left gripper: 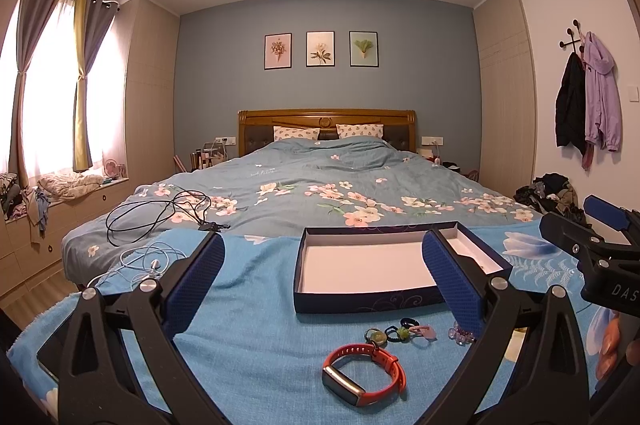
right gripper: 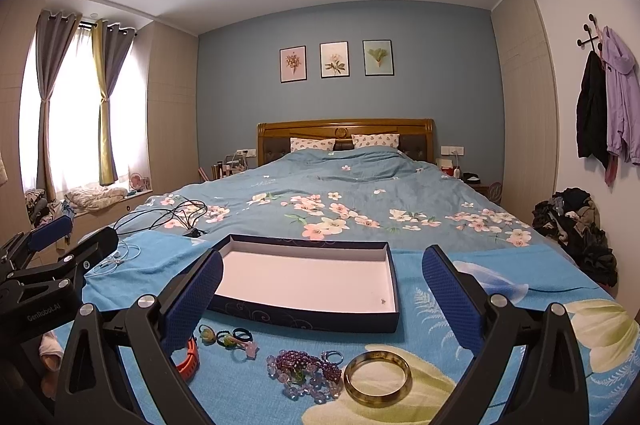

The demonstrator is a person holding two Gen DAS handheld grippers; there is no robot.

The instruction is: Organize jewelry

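Observation:
An open dark-blue box (left gripper: 360,299) with a white inside lies on a blue towel (left gripper: 256,353) on the bed; it also shows in the right wrist view (right gripper: 308,319). In front of it lie an orange smart band (left gripper: 366,373), small rings and charms (left gripper: 400,332), purple and clear bead bracelets (right gripper: 304,371) and an amber bangle (right gripper: 378,378). My left gripper (left gripper: 322,283) is open and empty above the band. My right gripper (right gripper: 322,291) is open and empty above the beads and bangle. Each gripper shows at the edge of the other's view.
White earphones (left gripper: 148,263) and a black cable (left gripper: 160,213) lie on the bed at the left. The floral duvet (left gripper: 320,181) stretches to the headboard. A pile of dark clothes (right gripper: 576,229) sits at the right by the wall.

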